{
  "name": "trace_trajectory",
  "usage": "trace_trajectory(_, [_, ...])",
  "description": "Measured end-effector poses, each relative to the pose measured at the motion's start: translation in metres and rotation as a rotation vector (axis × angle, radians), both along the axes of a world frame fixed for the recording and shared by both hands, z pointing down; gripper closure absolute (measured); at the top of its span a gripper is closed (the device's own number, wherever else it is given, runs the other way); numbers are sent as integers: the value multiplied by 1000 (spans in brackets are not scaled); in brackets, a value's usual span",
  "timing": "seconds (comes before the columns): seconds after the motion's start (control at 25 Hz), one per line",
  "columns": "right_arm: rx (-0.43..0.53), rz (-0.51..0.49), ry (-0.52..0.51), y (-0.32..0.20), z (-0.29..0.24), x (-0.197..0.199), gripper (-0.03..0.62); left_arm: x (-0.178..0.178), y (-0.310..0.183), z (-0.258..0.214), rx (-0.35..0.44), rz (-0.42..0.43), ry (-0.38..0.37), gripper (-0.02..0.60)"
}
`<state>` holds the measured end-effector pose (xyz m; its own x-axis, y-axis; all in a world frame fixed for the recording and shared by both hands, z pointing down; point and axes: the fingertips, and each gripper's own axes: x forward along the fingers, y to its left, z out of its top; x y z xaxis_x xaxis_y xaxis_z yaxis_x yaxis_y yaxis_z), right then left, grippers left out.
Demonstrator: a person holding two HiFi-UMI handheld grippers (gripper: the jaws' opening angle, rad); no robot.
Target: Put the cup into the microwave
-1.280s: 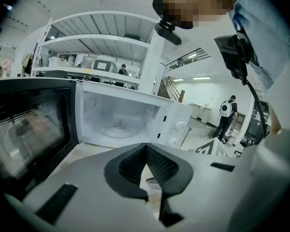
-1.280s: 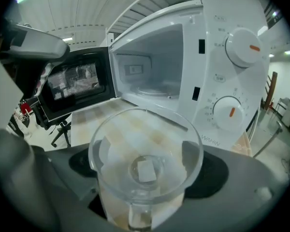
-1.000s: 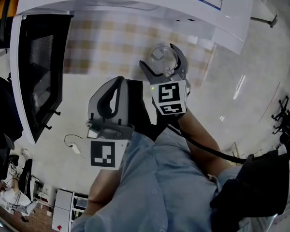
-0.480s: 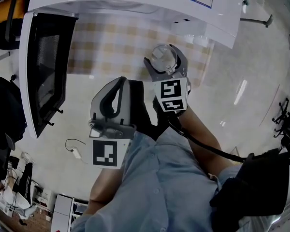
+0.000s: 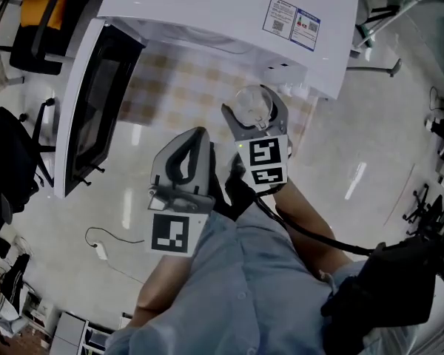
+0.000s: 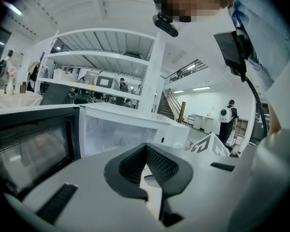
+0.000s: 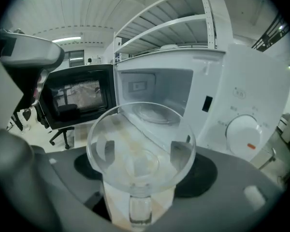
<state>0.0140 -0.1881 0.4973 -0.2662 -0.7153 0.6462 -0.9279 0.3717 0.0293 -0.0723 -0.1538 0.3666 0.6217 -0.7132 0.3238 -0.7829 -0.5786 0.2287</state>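
Jaws of the right gripper (image 5: 251, 111), having just been closing, clamp the clear cup (image 7: 140, 151).
It hangs before the open microwave (image 5: 229, 13), above the checked worktop (image 5: 170, 80); left gripper (image 5: 198, 133) jaws are together, empty.

Head view overhead, steeply down; microwave (image 5: 229, 9) common to all 3.

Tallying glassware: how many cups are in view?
1: the cup in the right gripper, whose jaws have just been closing on it, before the open microwave. Others may be hidden.
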Motion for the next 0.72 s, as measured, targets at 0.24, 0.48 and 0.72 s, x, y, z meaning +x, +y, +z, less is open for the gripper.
trace_trajectory(0.24, [11,-75,-12,-14,-14,-30,223,-14,-9,-13,29,-45,3,577])
trace_trajectory(0.48, [15,-123,-27,-31,-19,-57,223,-34,-23,-16,36,-93,4,577])
trace_trajectory(0.72, [13,-126,-23,-52,-21,-68,223,-46,-39,-13,21,-102,7,577])
